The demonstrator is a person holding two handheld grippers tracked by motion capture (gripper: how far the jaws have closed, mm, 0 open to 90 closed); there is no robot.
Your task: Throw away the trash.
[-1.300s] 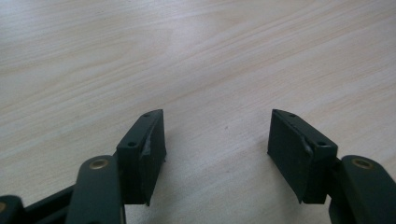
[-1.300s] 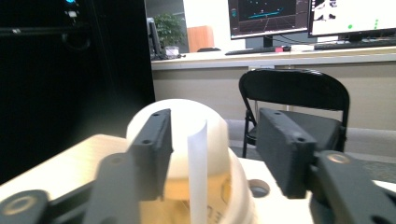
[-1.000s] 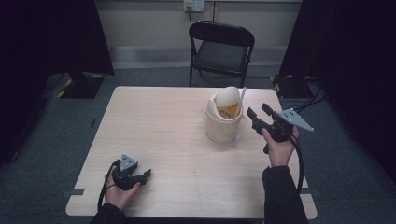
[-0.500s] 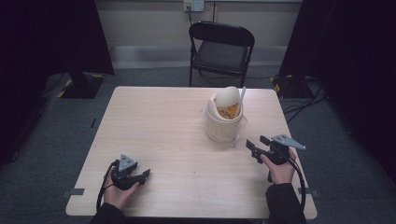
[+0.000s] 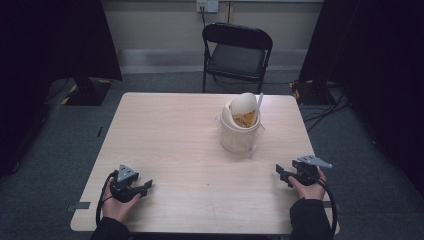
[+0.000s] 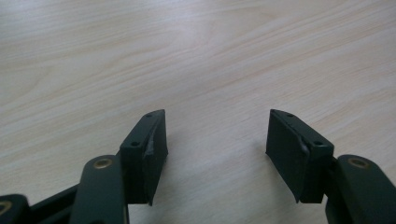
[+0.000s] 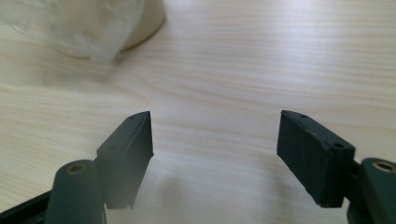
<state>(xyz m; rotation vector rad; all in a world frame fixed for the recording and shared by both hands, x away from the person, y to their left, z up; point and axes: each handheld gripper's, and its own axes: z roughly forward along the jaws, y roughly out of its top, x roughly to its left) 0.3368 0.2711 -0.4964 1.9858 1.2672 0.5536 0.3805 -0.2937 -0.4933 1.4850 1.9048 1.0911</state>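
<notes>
In the high view, your left gripper (image 5: pixel 146 186) rests low on the table (image 5: pixel 170 130) at about 7 o'clock, near the front edge, and its jaws point toward 3 o'clock. Your right gripper (image 5: pixel 281 174) is at about 5 o'clock, close to the right edge of the table, and its jaws point toward 9 o'clock. The white tub (image 5: pixel 239 134) stands at about 1 o'clock on the table, well apart from both grippers; the right one is the nearer. A pale round lid (image 5: pixel 244 104) leans up out of the tub, something yellow (image 5: pixel 245 119) shows under it, and a thin white stick (image 5: pixel 259 101) stands up beside it. Behind the table, at 12 o'clock, there is a black folding chair (image 5: pixel 236 55). In the left gripper view, your left gripper (image 6: pixel 217 133) has its jaws apart, with bare wood between them, and they hold nothing. In the right gripper view, your right gripper (image 7: pixel 215 135) has just been opening; its jaws stand wide apart with nothing between them. The bottom of the tub (image 7: pixel 88 23), wrapped in thin clear plastic, shows at 11 o'clock in this view, apart from the jaws.
</notes>
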